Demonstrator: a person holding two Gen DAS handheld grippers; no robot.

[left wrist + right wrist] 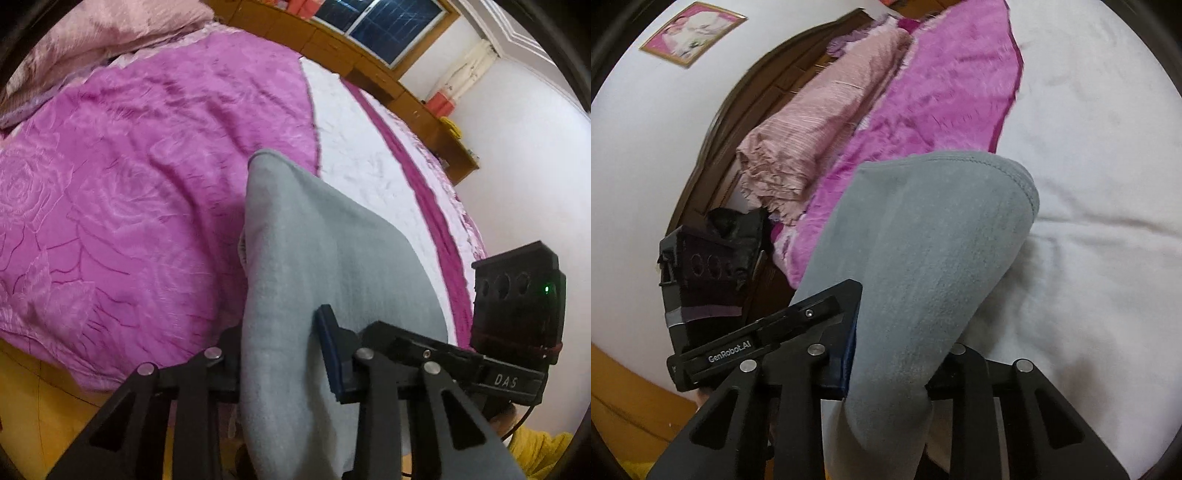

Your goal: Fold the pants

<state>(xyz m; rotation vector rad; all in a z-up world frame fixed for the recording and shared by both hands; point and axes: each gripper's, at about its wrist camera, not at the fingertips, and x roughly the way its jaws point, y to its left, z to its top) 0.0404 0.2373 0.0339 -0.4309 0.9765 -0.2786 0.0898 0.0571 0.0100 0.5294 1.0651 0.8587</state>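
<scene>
The grey pants [314,258] hang lifted above the bed, held between both grippers. My left gripper [280,354] is shut on the grey cloth, which drapes forward over its fingers. In the right wrist view the same grey pants [923,240] bulge up over my right gripper [890,365], which is shut on the cloth. The other gripper's black body shows at the right edge of the left wrist view [517,306] and at the left of the right wrist view [709,273]. The fingertips are hidden by cloth.
The bed carries a magenta rose-patterned blanket [129,184] and a white sheet [1089,184]. A pink pillow [820,122] lies by the wooden headboard [738,122]. A wooden shelf unit [406,85] runs along the far wall. Yellow floor [37,406] shows below the bed edge.
</scene>
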